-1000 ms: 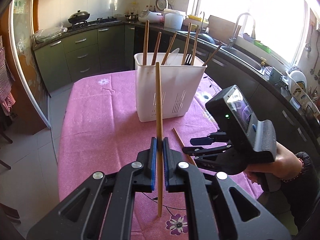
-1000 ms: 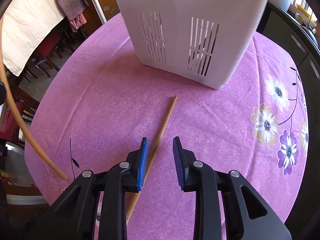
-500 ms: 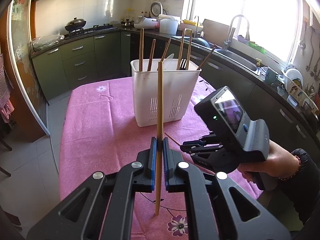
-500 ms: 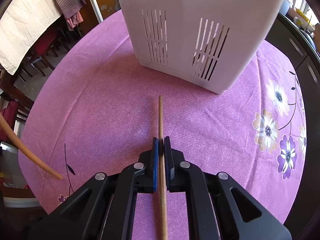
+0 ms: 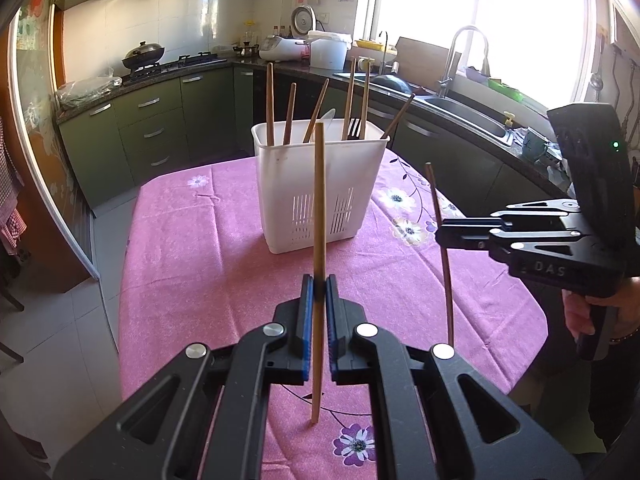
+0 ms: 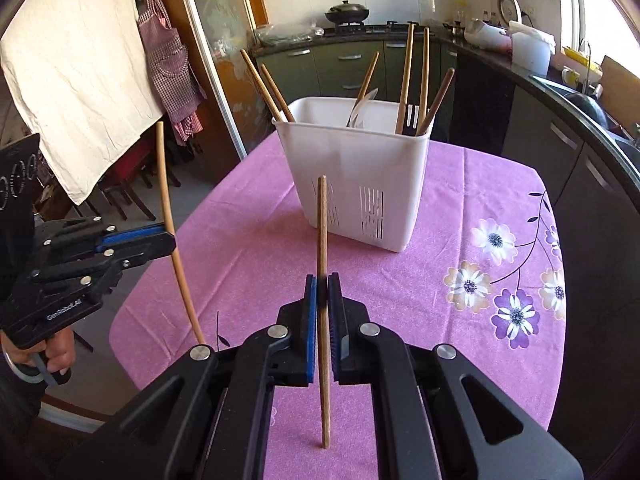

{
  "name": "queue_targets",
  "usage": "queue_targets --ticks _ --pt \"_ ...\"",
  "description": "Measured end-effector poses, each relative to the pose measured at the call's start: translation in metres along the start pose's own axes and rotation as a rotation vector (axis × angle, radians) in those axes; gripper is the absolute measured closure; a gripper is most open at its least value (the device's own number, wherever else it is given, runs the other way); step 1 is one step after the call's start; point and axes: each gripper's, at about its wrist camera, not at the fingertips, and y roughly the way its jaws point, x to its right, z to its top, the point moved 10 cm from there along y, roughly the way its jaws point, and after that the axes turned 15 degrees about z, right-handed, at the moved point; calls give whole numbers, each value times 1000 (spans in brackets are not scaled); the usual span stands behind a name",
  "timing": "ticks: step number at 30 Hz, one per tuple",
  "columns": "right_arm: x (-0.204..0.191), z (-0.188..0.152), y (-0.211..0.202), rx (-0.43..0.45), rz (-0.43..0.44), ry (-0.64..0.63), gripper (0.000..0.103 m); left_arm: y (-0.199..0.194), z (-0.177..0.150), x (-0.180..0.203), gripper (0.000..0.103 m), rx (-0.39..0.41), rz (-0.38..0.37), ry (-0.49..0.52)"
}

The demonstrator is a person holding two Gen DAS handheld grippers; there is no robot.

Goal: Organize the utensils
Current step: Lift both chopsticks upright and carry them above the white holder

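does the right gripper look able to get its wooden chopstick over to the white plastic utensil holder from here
Probably yes: the right gripper holds its wooden chopstick upright, and only bare pink tablecloth lies between it and the white plastic utensil holder, whose top is open.

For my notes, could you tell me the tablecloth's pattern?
Pink tablecloth with purple and white flowers, clearest in the right wrist view.

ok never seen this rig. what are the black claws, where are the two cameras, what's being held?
No robot here: a person holds a two-finger gripper in each hand, with a fisheye camera on each looking along its fingers. The left wrist view shows the left gripper shut on an upright wooden chopstick; the right wrist view shows the right gripper shut on another chopstick. Each view also catches the other gripper from the side. On the pink floral tablecloth stands a white slotted utensil holder already holding chopsticks and other utensils.
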Motion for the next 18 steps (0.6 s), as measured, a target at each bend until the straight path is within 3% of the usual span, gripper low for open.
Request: queue_targets --ticks 7,18 --pt "-15 -6 -24 35 16 -26 97 -11 0 5 97 22 -10 19" --pt "-20 -9 -27 42 27 -33 97 -19 3 9 97 33 -14 40"
